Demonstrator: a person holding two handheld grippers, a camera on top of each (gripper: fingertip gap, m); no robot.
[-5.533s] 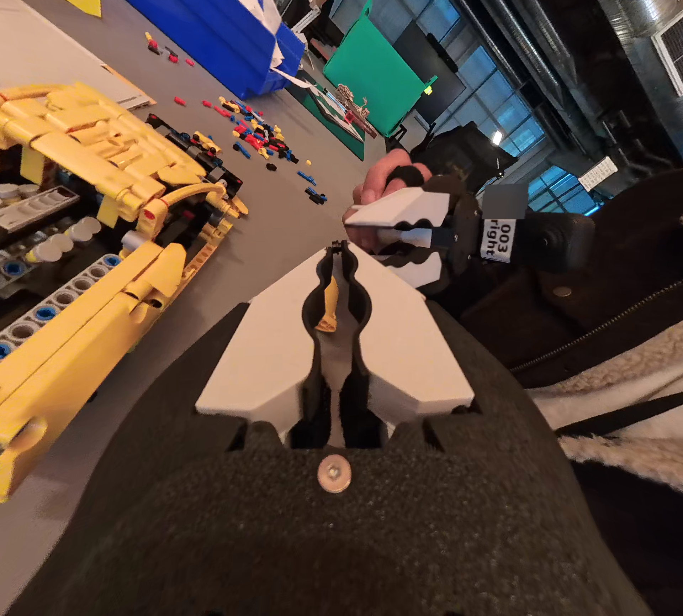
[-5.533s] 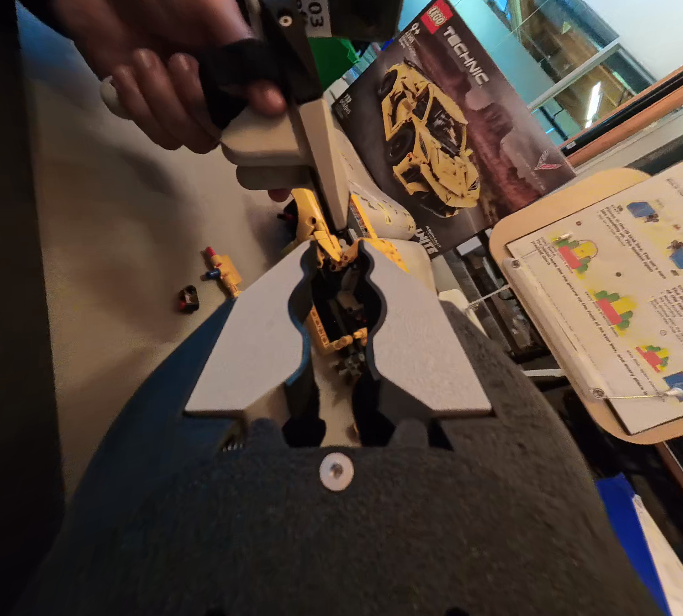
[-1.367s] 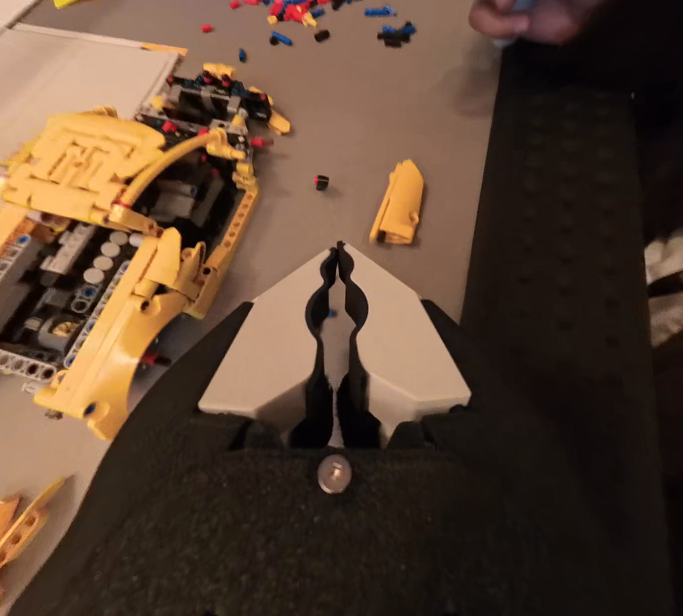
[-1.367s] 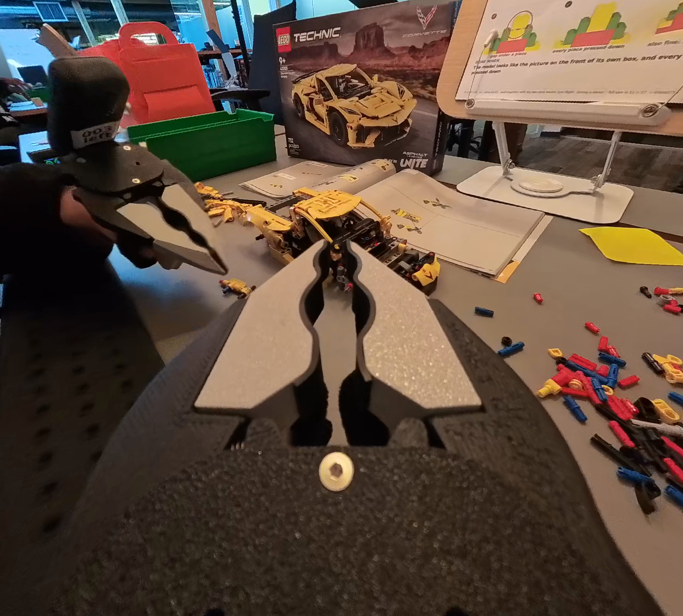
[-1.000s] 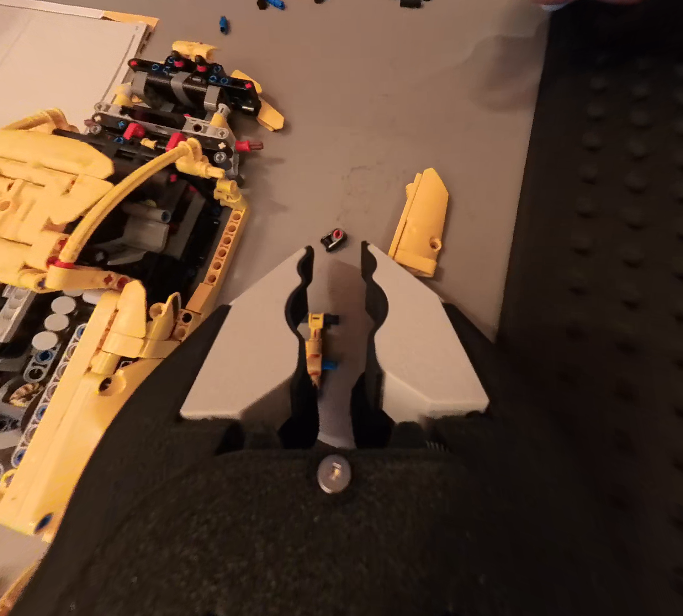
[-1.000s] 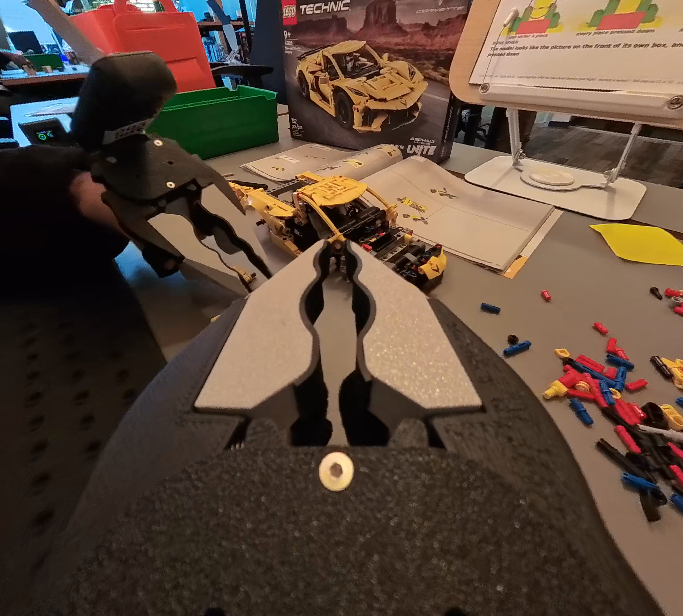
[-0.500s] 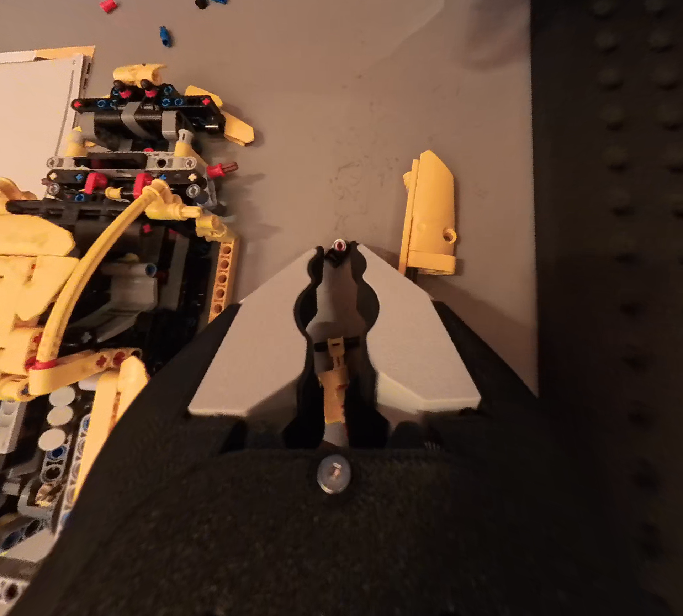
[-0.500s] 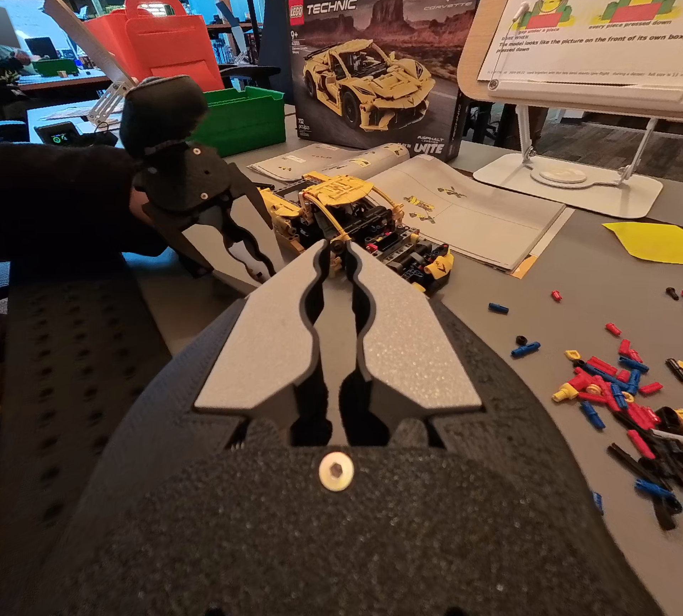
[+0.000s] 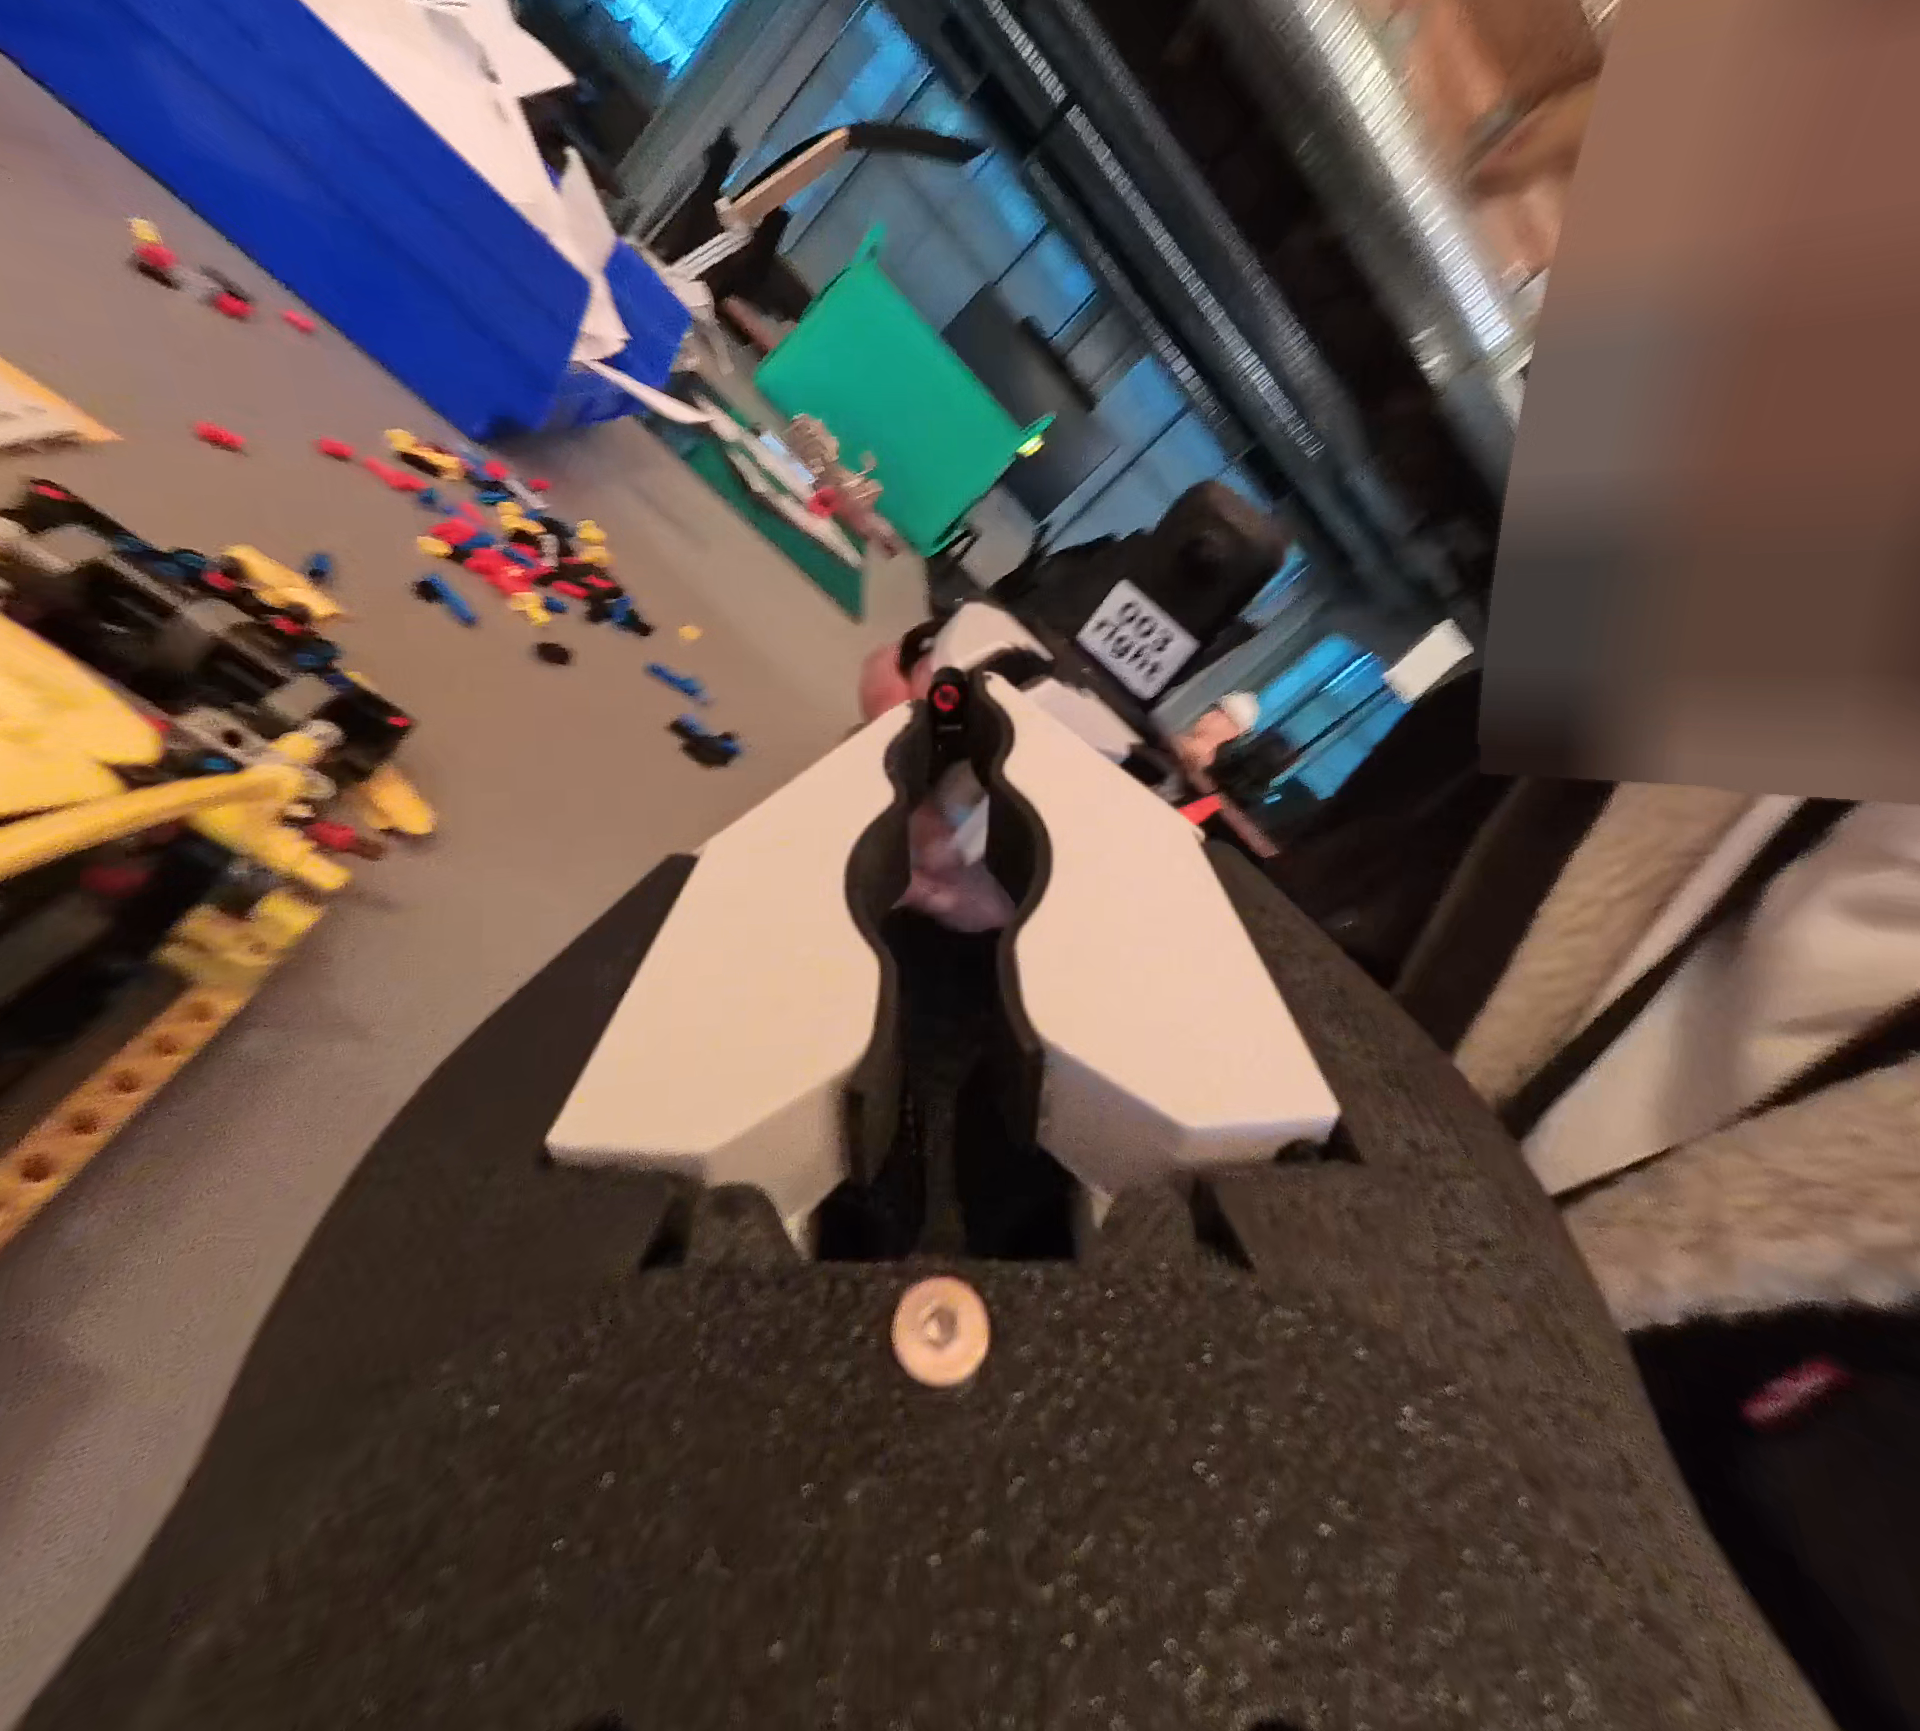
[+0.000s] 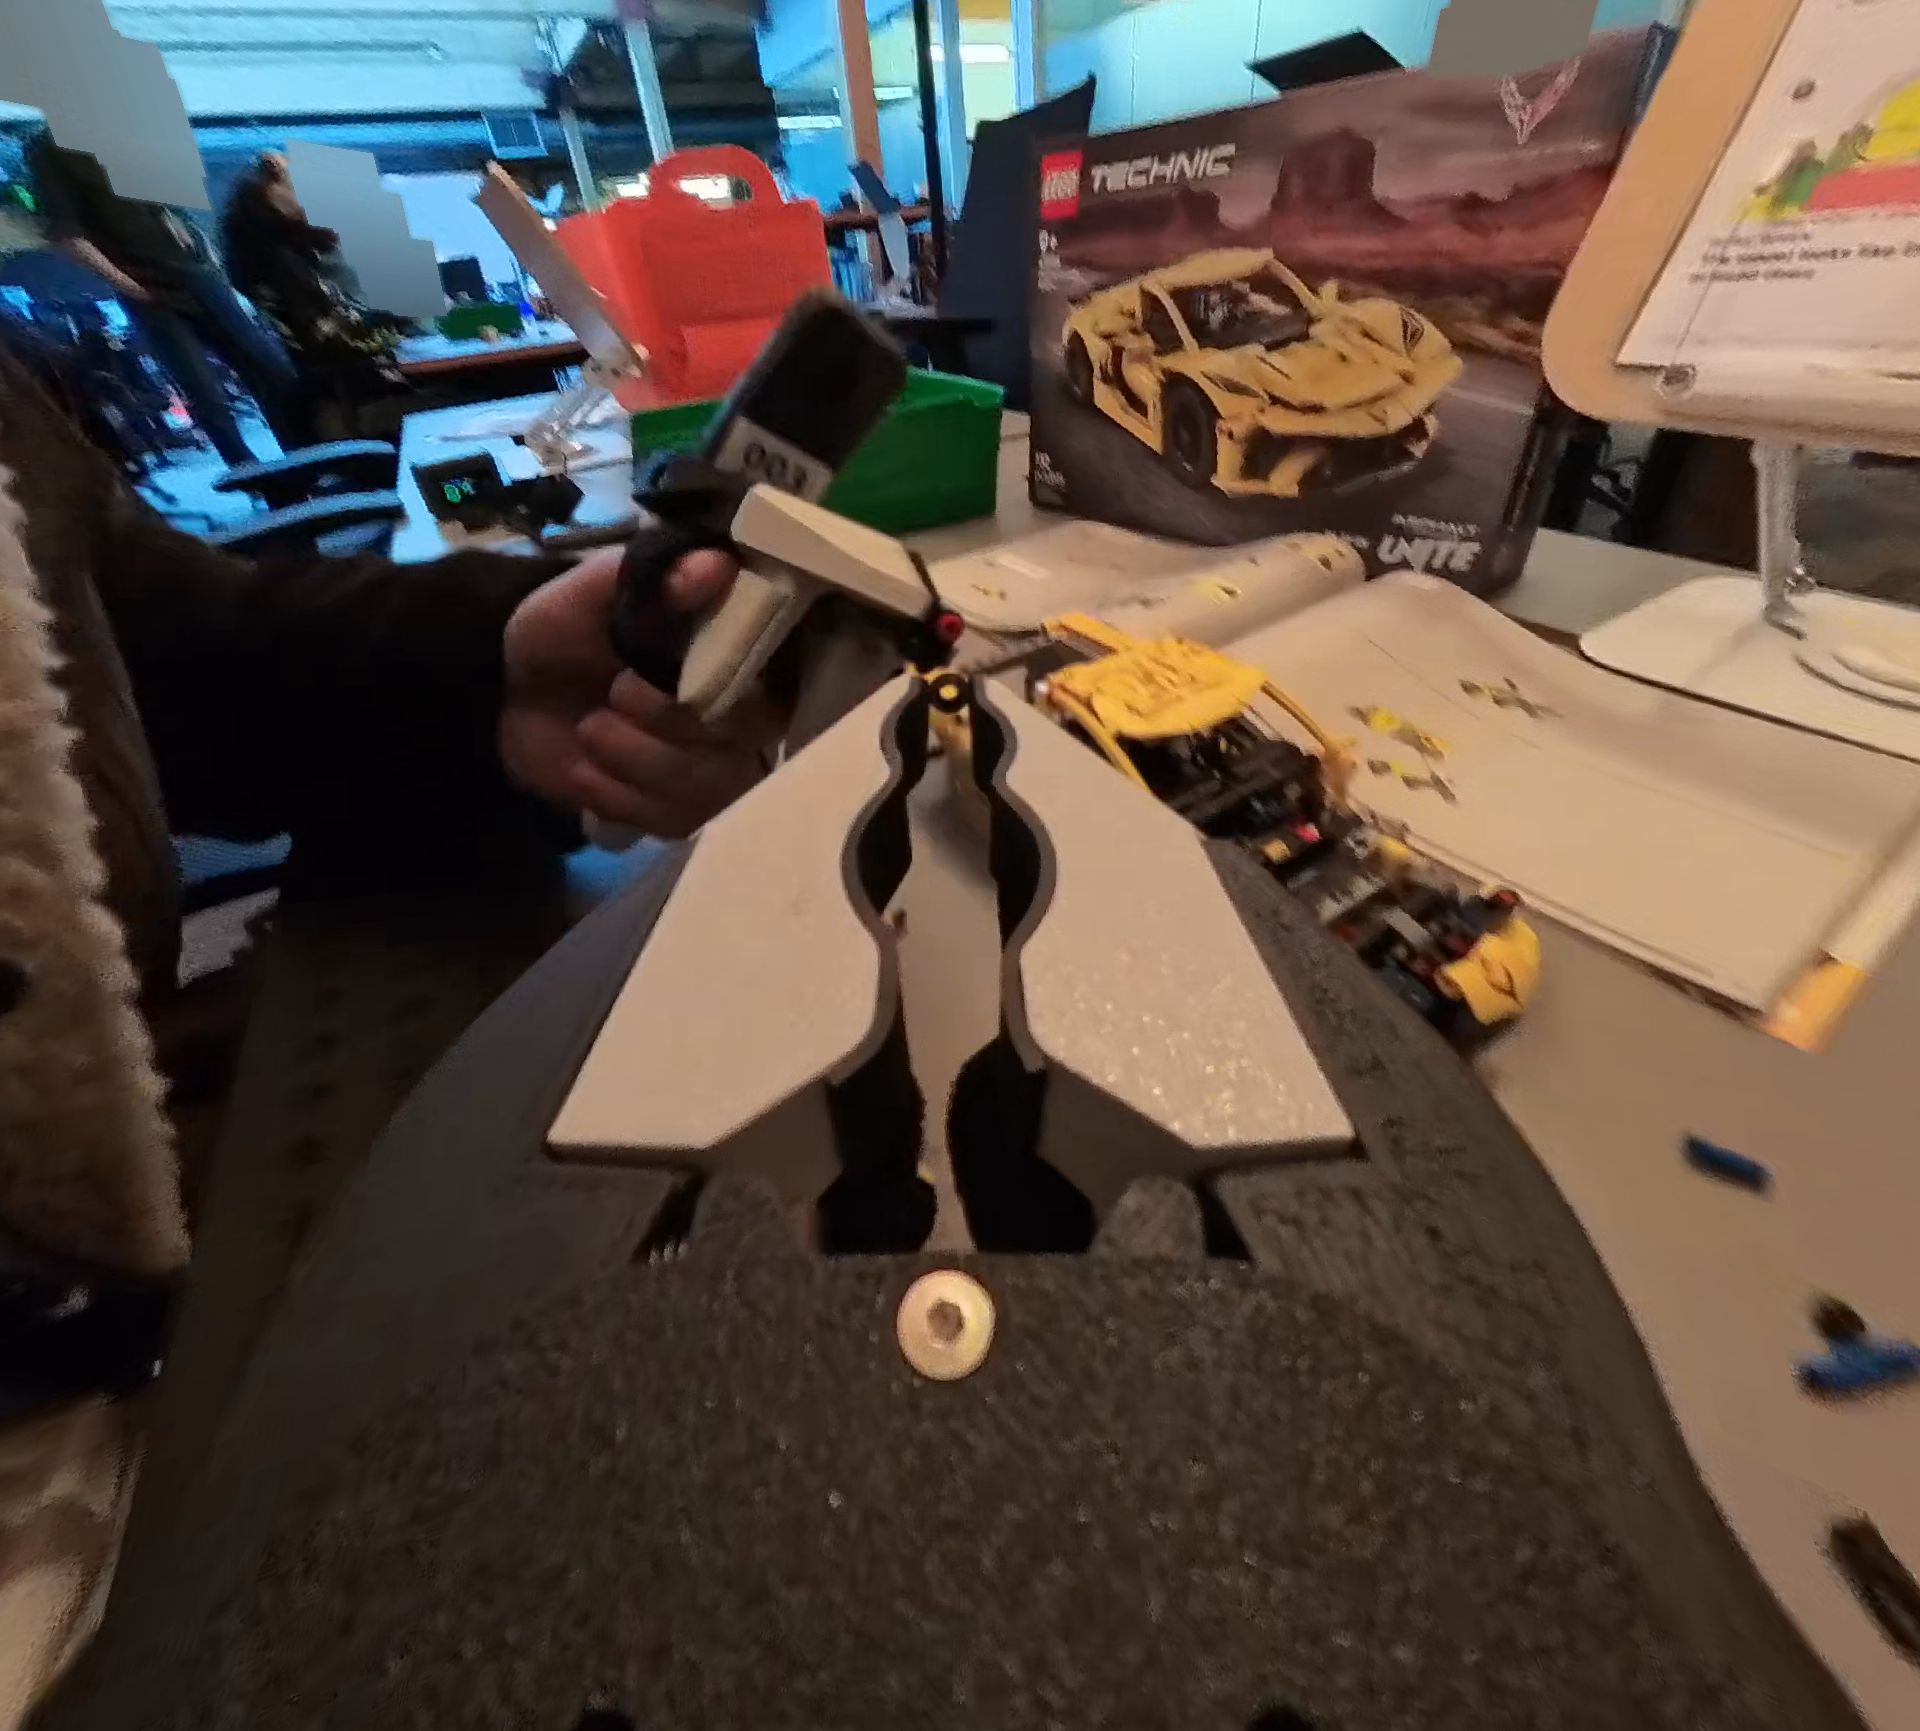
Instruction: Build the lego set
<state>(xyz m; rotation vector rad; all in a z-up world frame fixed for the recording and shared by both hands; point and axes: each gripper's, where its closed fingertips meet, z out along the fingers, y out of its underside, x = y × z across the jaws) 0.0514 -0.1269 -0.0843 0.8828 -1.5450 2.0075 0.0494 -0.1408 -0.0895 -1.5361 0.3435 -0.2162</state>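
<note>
My left gripper (image 9: pixel 945 707) is shut on a small black piece with a red pin (image 9: pixel 945 699) and holds it up off the table. In the right wrist view the left gripper (image 10: pixel 933 629) sits just above and left of my right gripper (image 10: pixel 945 694), their tips almost touching. The right gripper is shut, with a small yellow ring-ended piece (image 10: pixel 945 692) at its tips. The half-built yellow car (image 10: pixel 1195 725) stands on the grey table behind them and also shows in the left wrist view (image 9: pixel 104 746).
Loose red, blue, black and yellow pieces (image 9: pixel 509 549) lie scattered on the table. An open booklet (image 10: pixel 1558 746), the set's box (image 10: pixel 1299 331) and a paper stand (image 10: pixel 1766 227) are behind the car. A blue bin (image 9: pixel 260 123) and a green bin (image 10: pixel 925 455) stand farther off.
The left gripper closed on the black and red piece on the table, lifted it and swung up to meet the right gripper's tips. The right gripper stayed shut.
</note>
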